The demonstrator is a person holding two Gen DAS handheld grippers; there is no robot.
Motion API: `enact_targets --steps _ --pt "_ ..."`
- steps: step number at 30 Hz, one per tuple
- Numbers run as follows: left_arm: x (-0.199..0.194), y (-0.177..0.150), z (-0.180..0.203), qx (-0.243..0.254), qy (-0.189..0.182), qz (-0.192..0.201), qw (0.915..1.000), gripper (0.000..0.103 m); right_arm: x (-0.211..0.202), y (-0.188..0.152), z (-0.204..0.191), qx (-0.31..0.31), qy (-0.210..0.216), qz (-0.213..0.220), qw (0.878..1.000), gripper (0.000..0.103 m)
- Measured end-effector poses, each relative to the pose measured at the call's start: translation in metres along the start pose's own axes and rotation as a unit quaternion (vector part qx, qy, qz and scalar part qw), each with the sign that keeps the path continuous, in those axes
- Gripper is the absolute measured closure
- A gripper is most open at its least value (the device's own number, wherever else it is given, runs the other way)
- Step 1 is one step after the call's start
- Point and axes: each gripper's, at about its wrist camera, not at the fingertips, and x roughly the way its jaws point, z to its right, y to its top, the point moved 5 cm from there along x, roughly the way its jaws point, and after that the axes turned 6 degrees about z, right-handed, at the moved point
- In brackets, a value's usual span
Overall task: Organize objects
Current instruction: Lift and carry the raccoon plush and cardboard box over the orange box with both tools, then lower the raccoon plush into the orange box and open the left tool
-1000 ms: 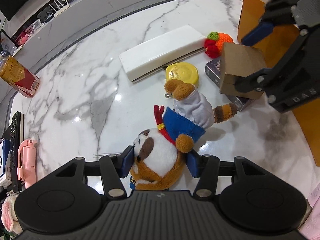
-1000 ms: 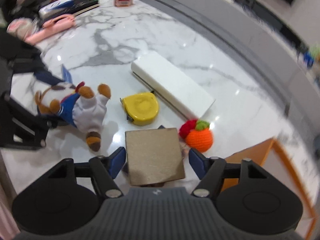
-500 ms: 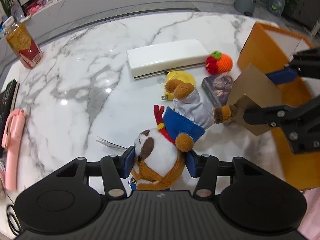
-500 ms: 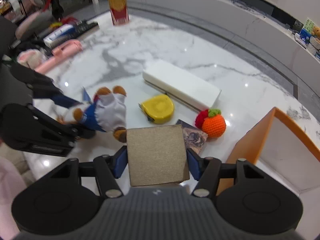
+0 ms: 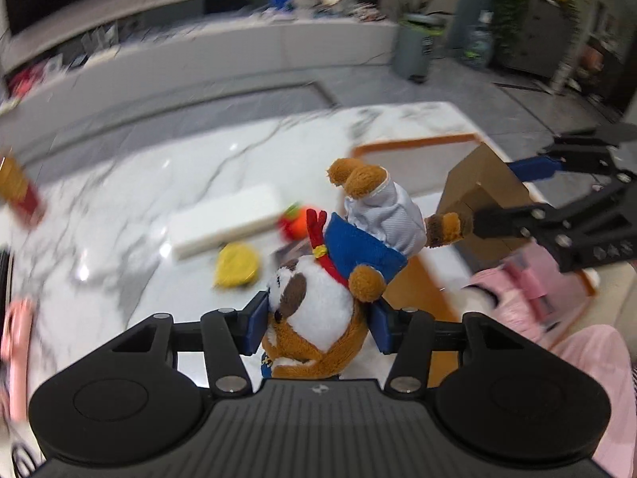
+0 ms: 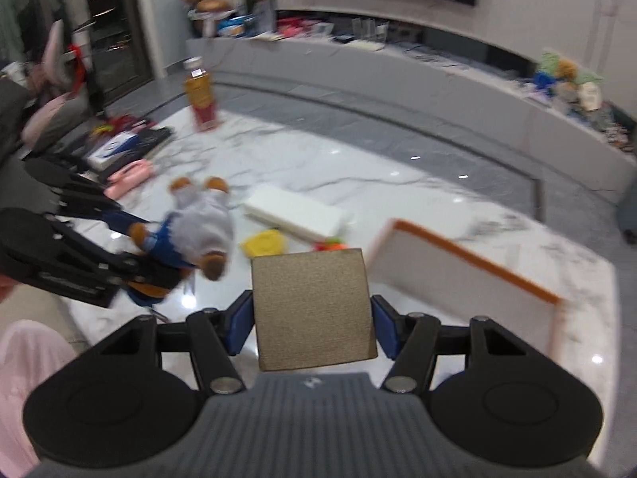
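My left gripper (image 5: 318, 324) is shut on the head of a plush dog (image 5: 318, 302) in blue and white clothes, held in the air, feet up. It also shows in the right wrist view (image 6: 191, 235). My right gripper (image 6: 312, 324) is shut on a brown cardboard box (image 6: 312, 306), raised above the table; the box also shows in the left wrist view (image 5: 481, 191). An orange-rimmed bin (image 6: 469, 257) with a white inside stands on the marble table (image 6: 358, 167) at the right, just beyond the box.
On the table lie a long white box (image 6: 294, 215), a yellow tape measure (image 6: 264, 243), an orange crochet fruit (image 6: 330, 245) and a dark book (image 5: 290, 249). A drink bottle (image 6: 201, 95), a pink object (image 6: 129, 177) and dark items sit at the far left.
Both grippers have risen from the table. The plush dog and the brown box are lifted clear and have moved toward the orange bin.
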Motion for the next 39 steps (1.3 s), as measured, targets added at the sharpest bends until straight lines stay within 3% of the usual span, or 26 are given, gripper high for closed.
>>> enact_targets --steps 4,8,10,14,18,22,26,32,39 --pt "0.005 0.024 0.049 0.036 -0.034 0.010 0.9987 0.043 -0.026 -0.014 0.043 0.020 -0.049 -0.003 0.999 0.040" --pt "0.020 0.044 0.094 0.022 -0.102 0.002 0.9945 0.043 -0.041 -0.034 0.074 0.048 -0.079 -0.009 0.996 0.040" --pt "0.033 0.052 0.113 0.032 -0.114 -0.002 0.9930 0.043 -0.046 -0.043 0.086 0.060 -0.086 -0.009 0.994 0.040" --pt "0.080 0.057 0.143 0.096 -0.080 -0.021 0.9919 0.043 -0.048 -0.056 0.099 0.073 -0.093 -0.010 0.993 0.040" --pt "0.125 0.048 0.152 0.160 -0.051 -0.060 0.9840 0.043 -0.049 -0.066 0.113 0.076 -0.103 -0.009 0.992 0.040" --pt "0.155 0.030 0.153 0.236 -0.016 -0.096 0.9669 0.043 -0.041 -0.072 0.126 0.083 -0.096 -0.009 0.992 0.040" --pt "0.181 0.014 0.154 0.308 0.005 -0.125 0.9432 0.043 -0.028 -0.073 0.130 0.082 -0.092 -0.011 0.992 0.040" --pt "0.215 0.000 0.153 0.320 -0.002 -0.176 0.9307 0.042 -0.017 -0.077 0.129 0.091 -0.081 -0.010 0.993 0.040" --pt "0.230 -0.014 0.152 0.343 -0.004 -0.184 0.9212 0.034 -0.007 -0.084 0.127 0.078 -0.078 -0.020 0.994 0.040"
